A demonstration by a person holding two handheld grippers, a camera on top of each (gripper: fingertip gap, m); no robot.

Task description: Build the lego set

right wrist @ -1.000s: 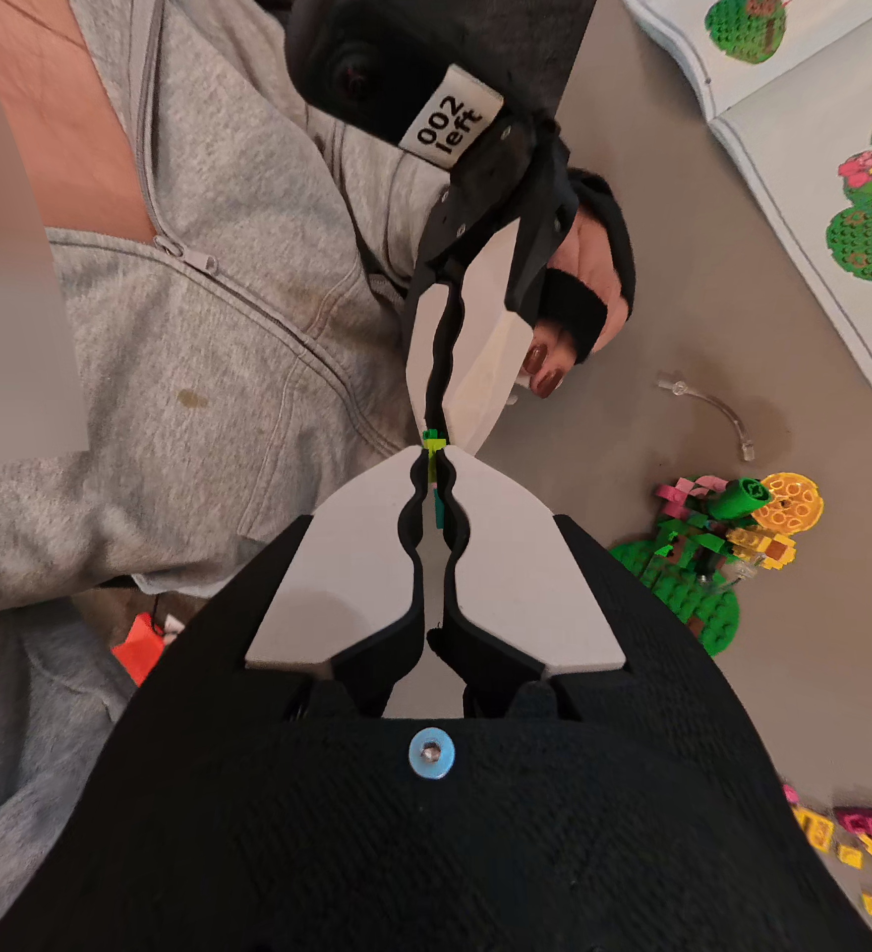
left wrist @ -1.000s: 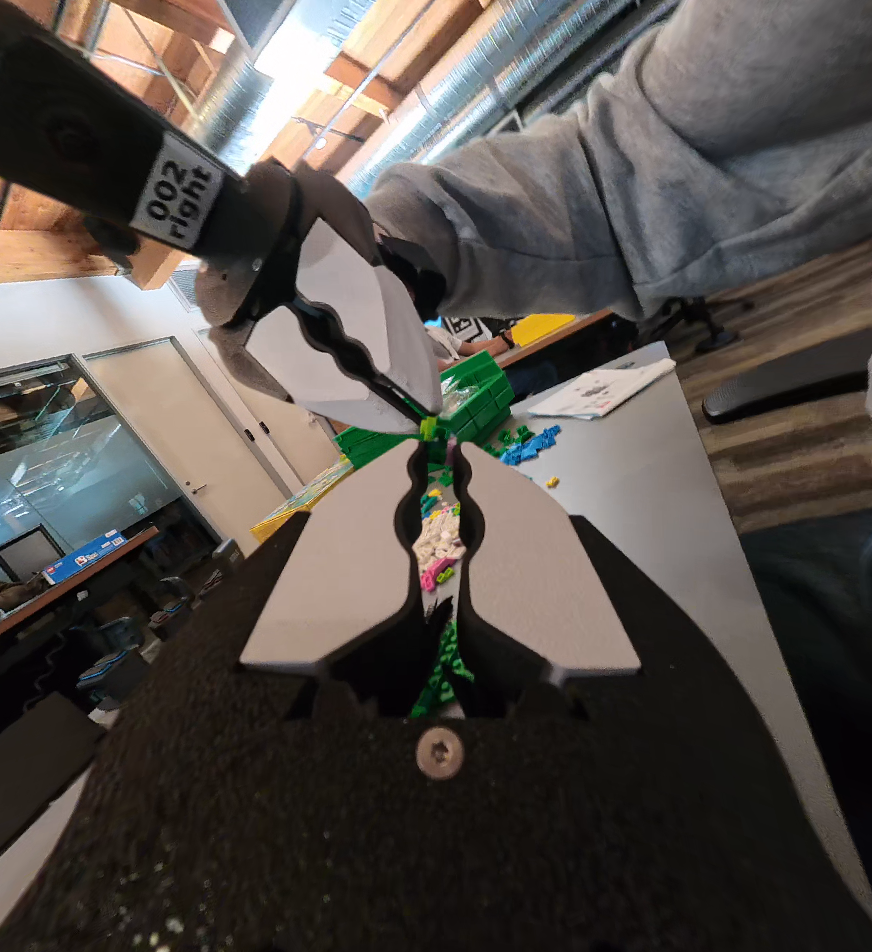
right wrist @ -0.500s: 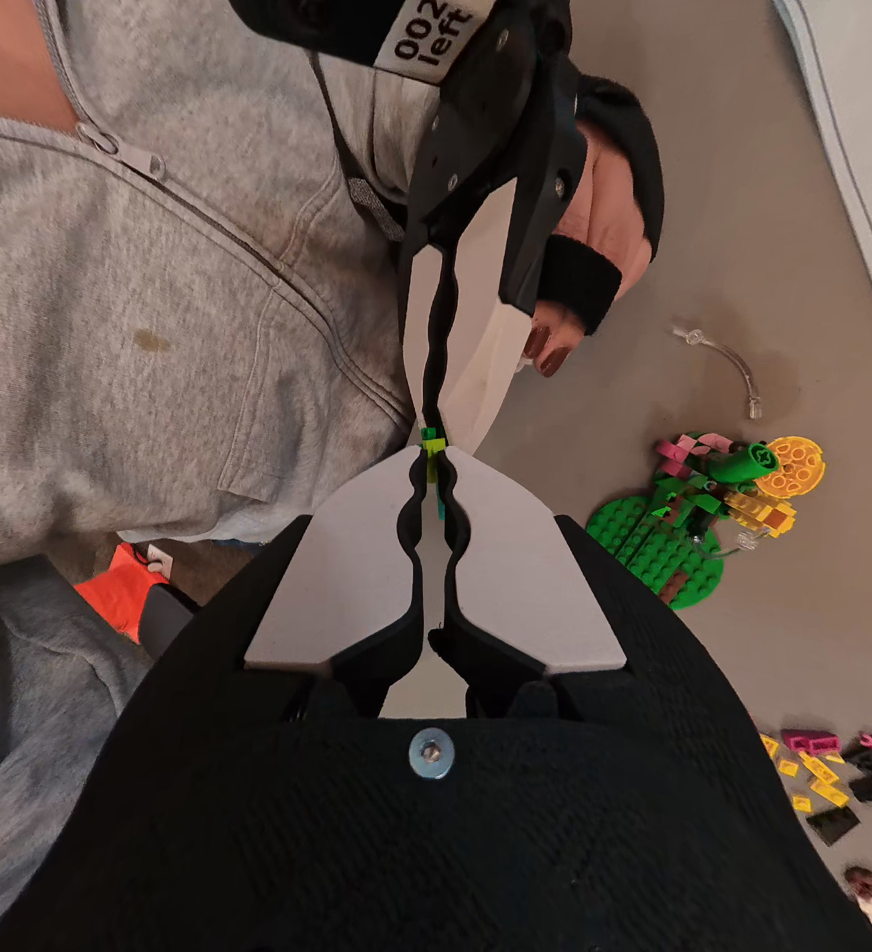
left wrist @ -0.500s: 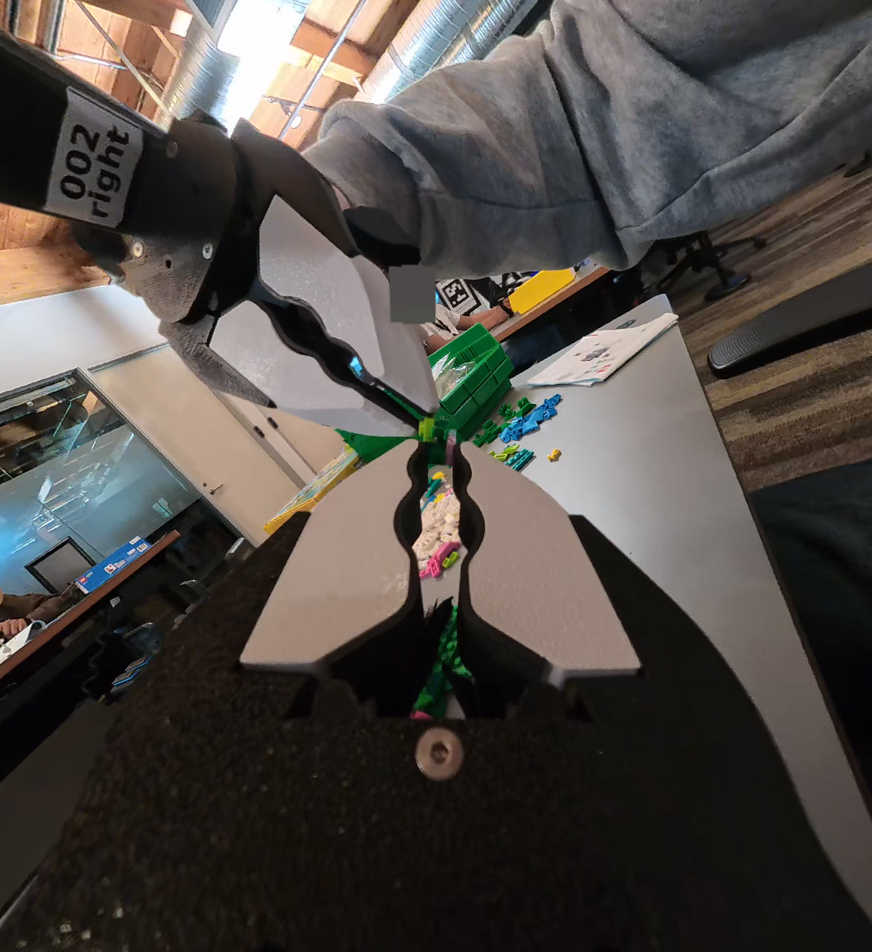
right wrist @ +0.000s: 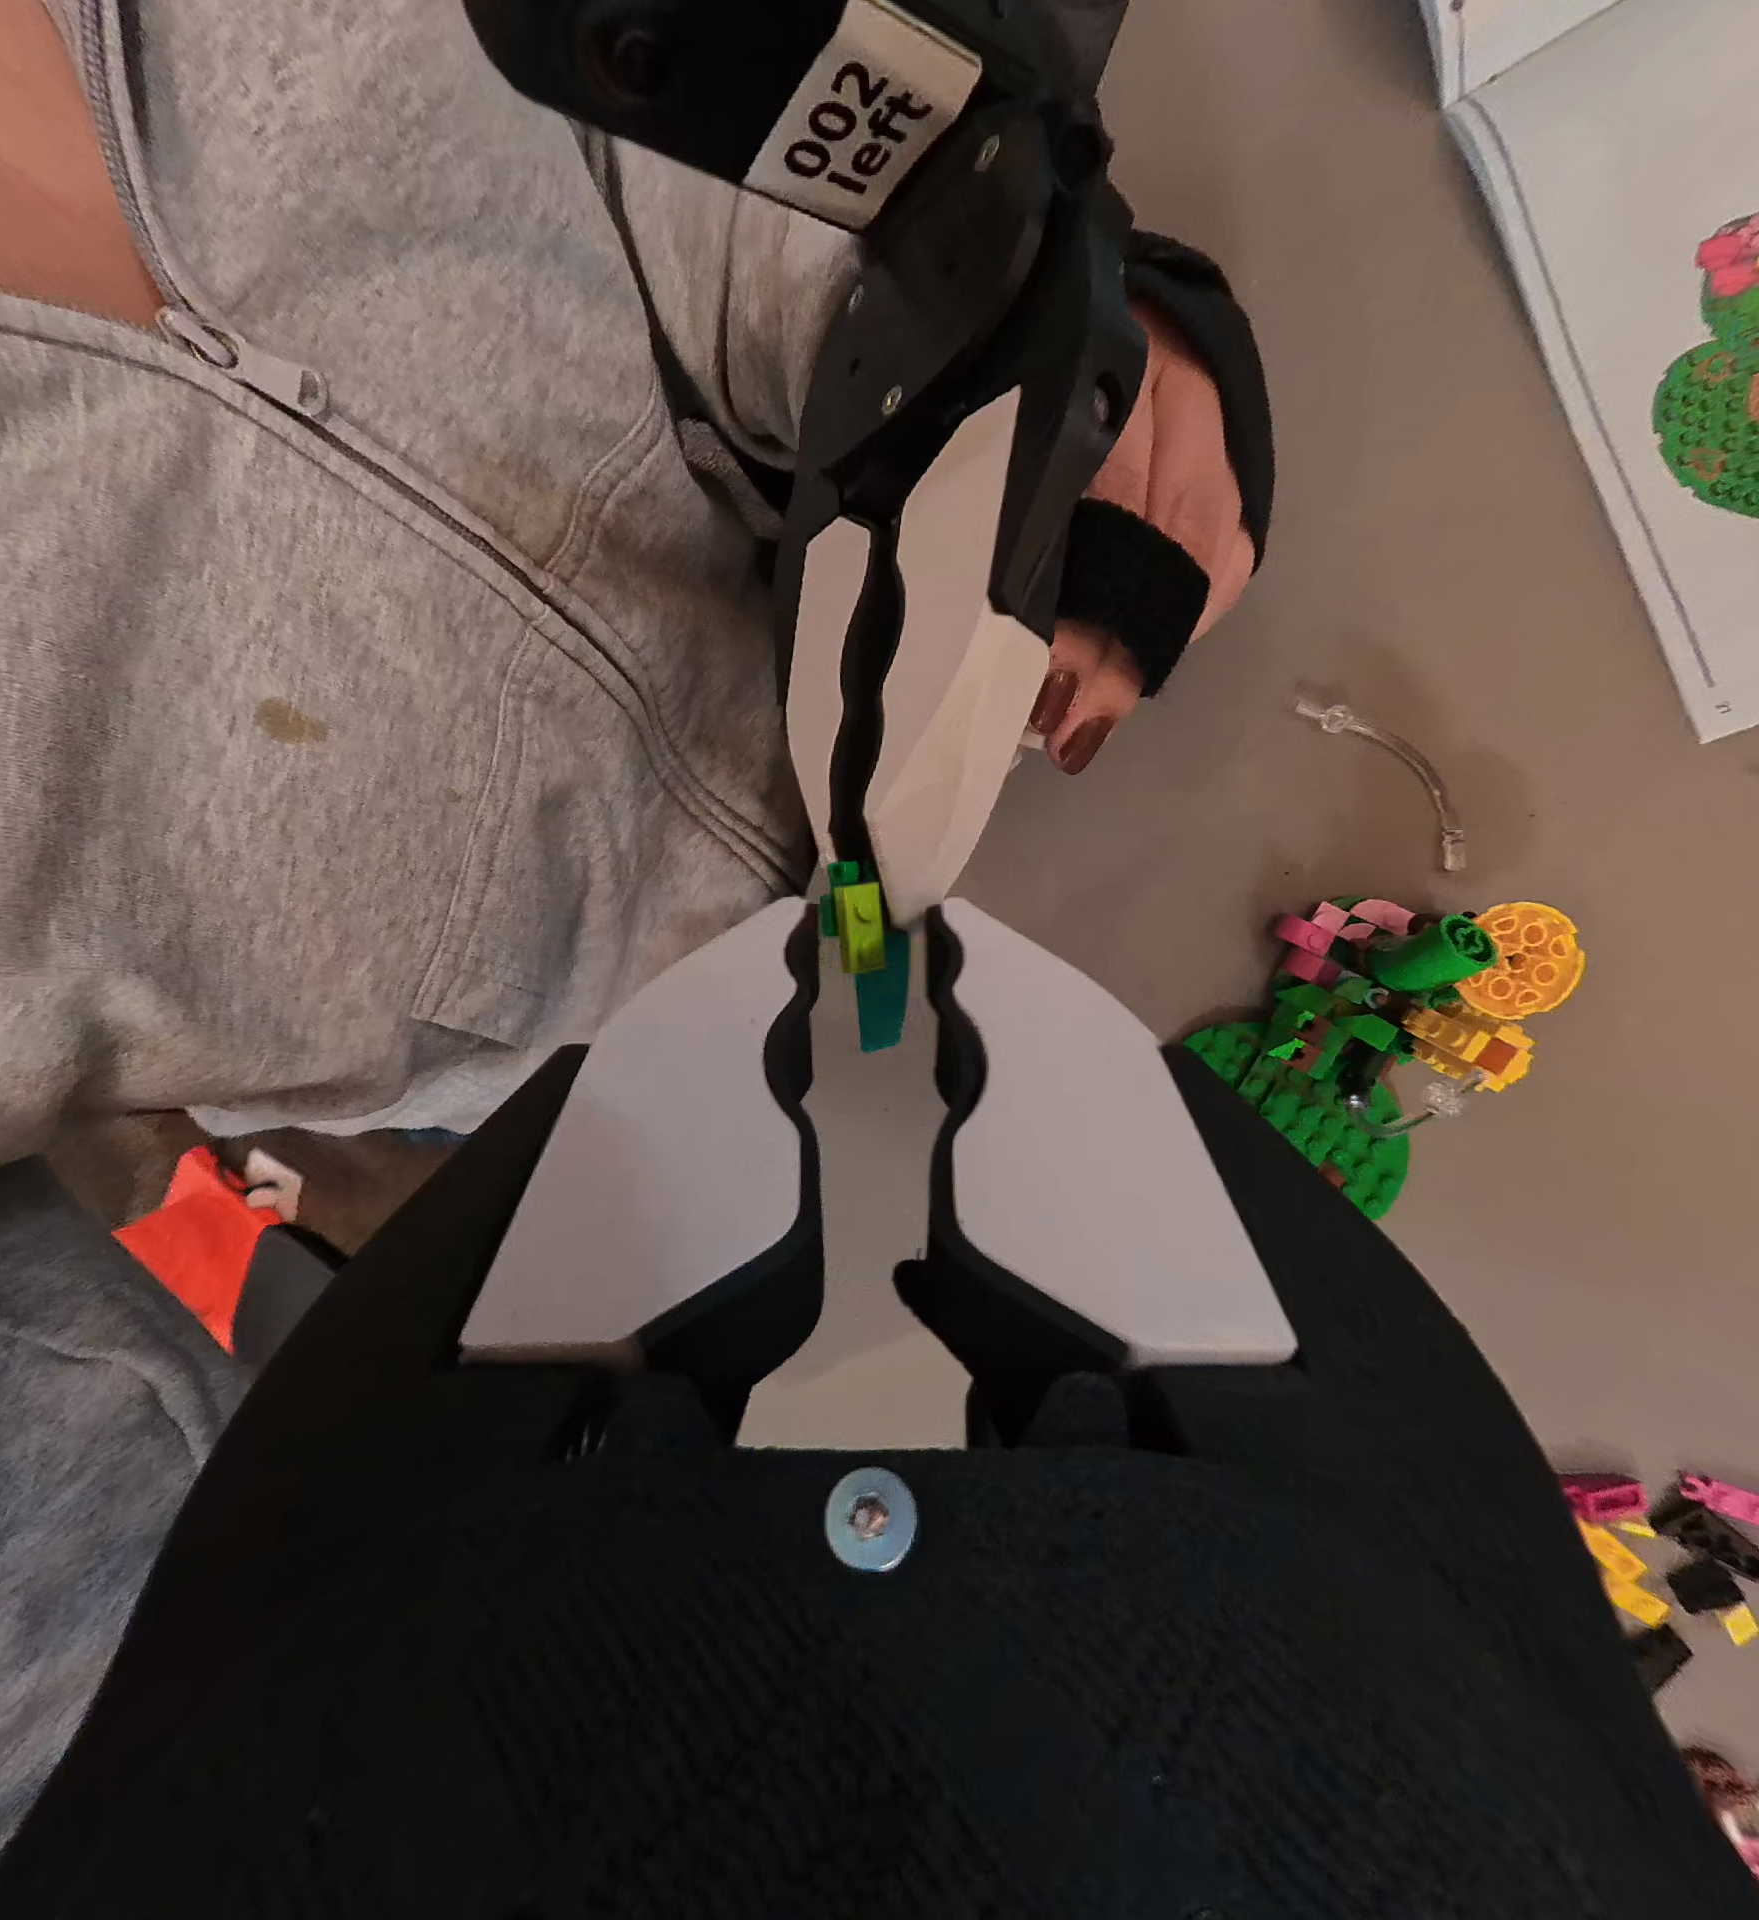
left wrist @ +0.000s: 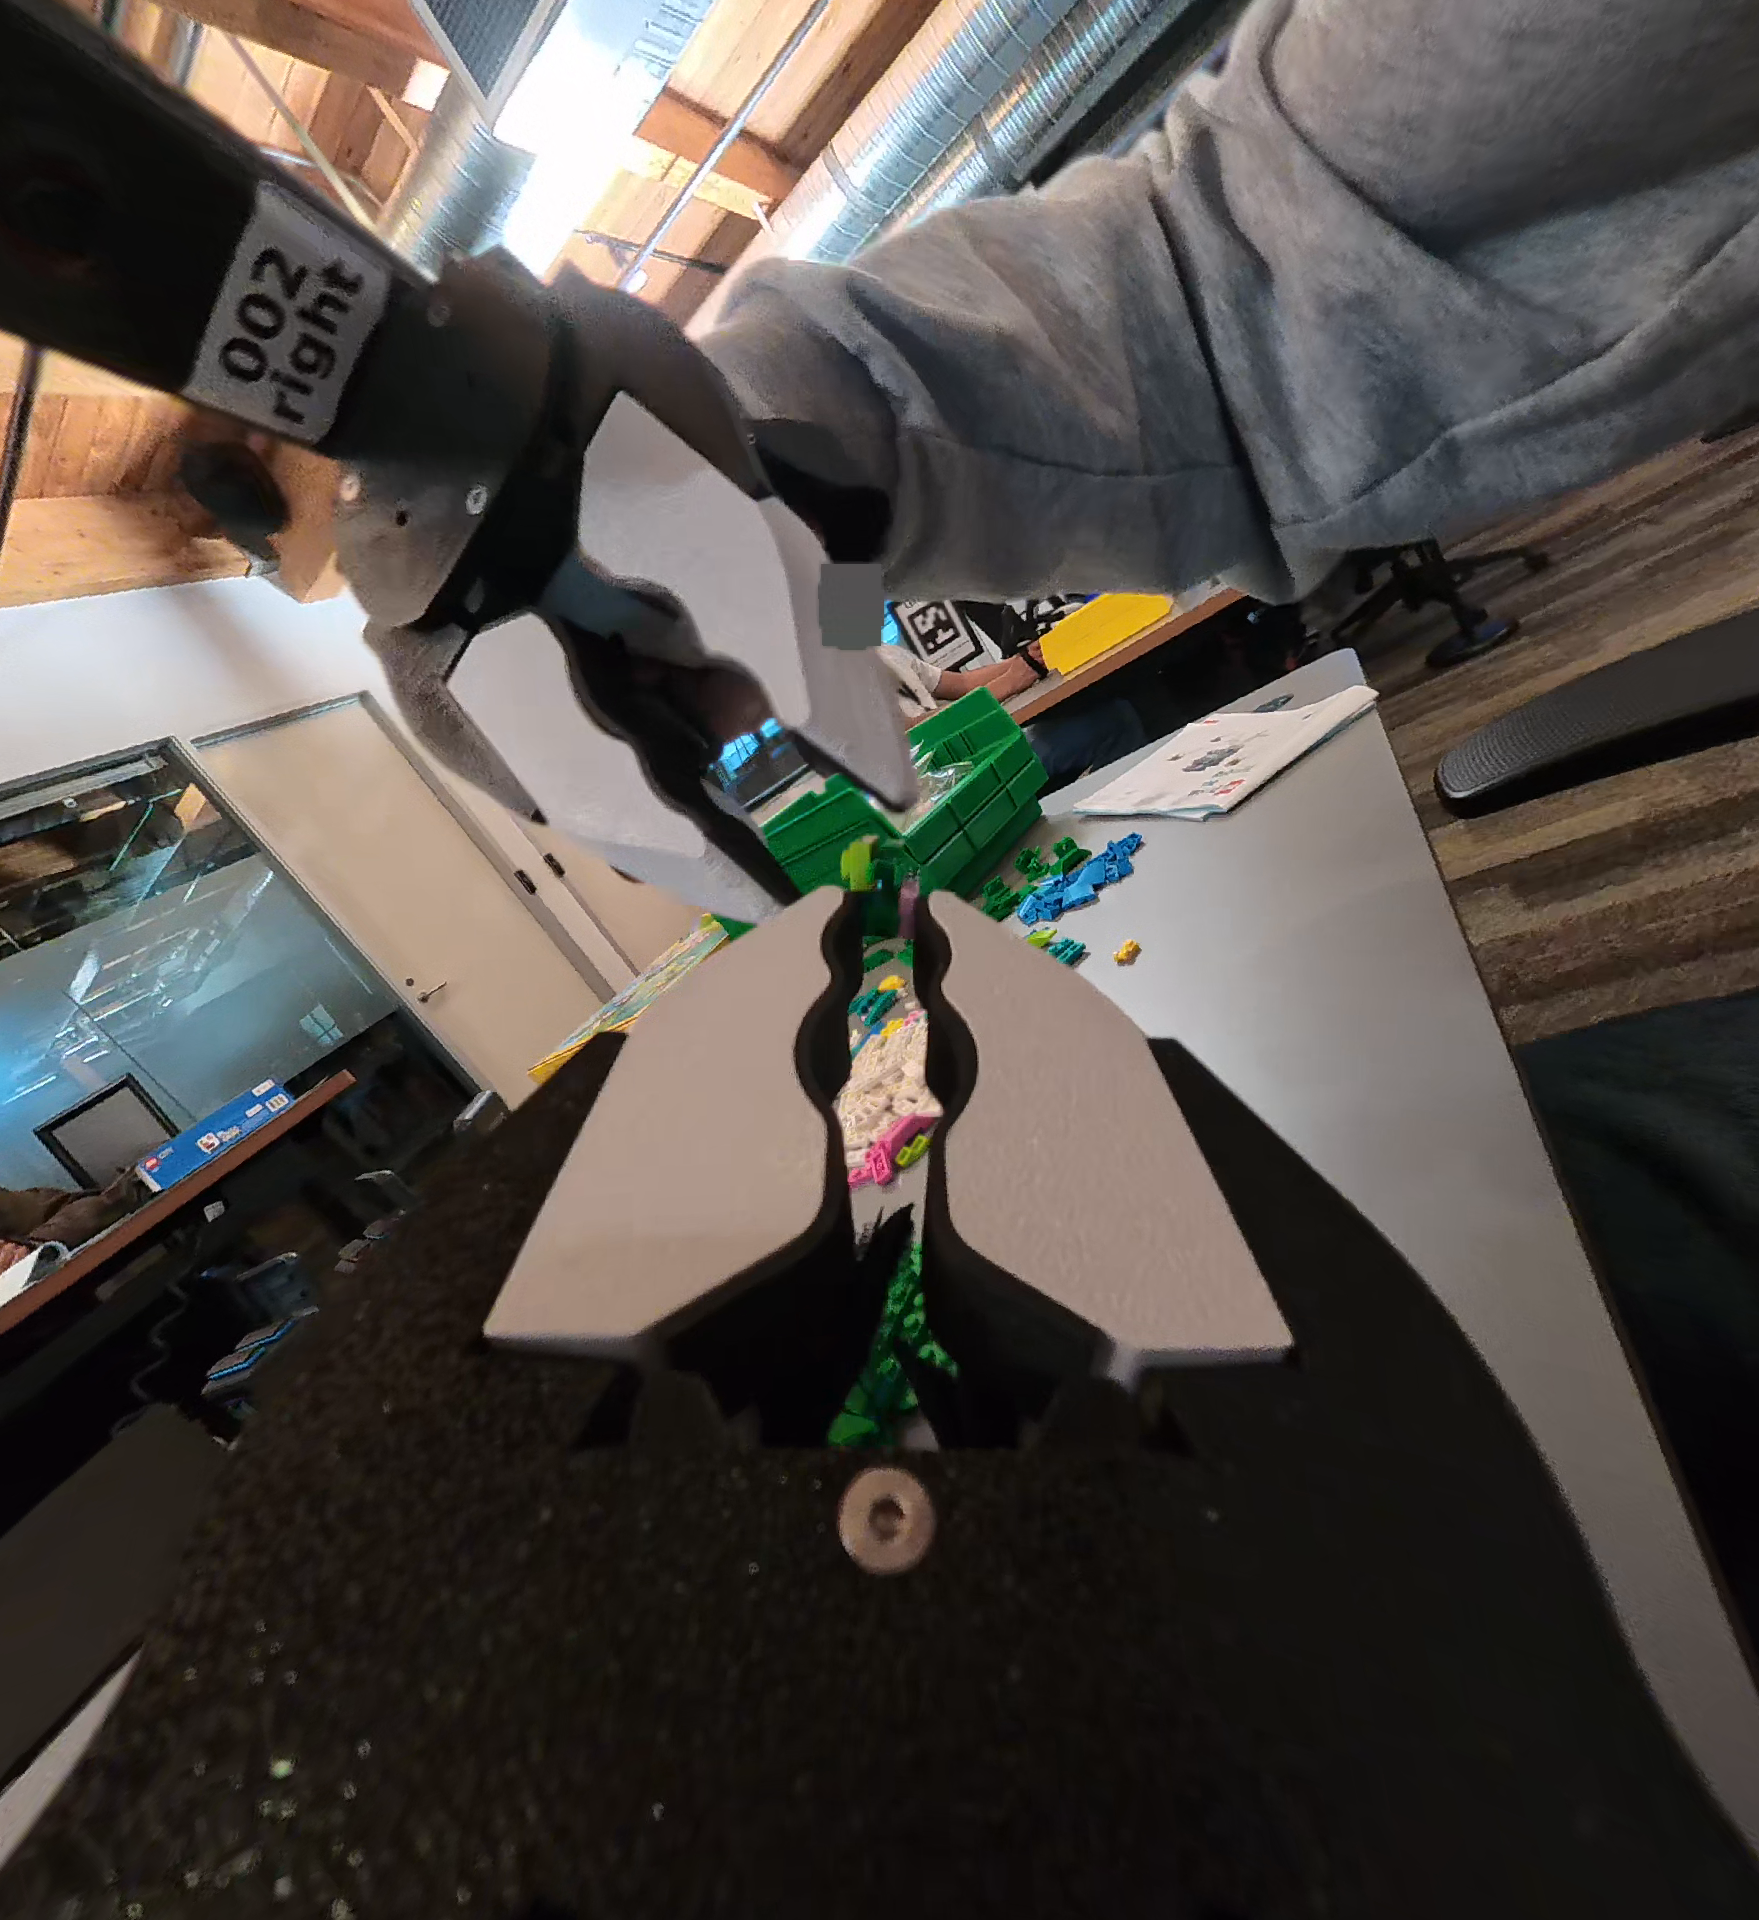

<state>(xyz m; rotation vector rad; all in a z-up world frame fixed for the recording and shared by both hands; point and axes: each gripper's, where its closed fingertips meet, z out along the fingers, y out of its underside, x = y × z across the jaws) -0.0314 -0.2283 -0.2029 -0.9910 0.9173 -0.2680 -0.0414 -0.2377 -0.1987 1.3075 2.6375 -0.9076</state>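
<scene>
Right wrist view: right gripper [right wrist: 862,914] has its jaws apart, with clear space on both sides of the brick cluster [right wrist: 859,935], a lime brick on green with a teal leaf piece hanging toward the camera. No pad of this gripper presses on it. The left gripper [right wrist: 859,868] comes down from above, jaws clamped on the green end of the cluster; it alone carries the piece, in the air over the table [right wrist: 1270,727].

Left wrist view agrees: left gripper [left wrist: 880,904] pinches near its tips, the lime brick [left wrist: 857,862] poking out past them, the right gripper [left wrist: 833,821] open just beyond.

Risks, as judged:
- Hold is at the very tip and on one end; the long teal leaf gives leverage, so a knock from the open fingers could swing or pull the cluster out.
- Lime and teal parts are only studded on; a side push may split them off.
- A drop would land near the model [right wrist: 1374,1039] or, farther off, among loose bricks [right wrist: 1664,1558], and be hard to find.
</scene>
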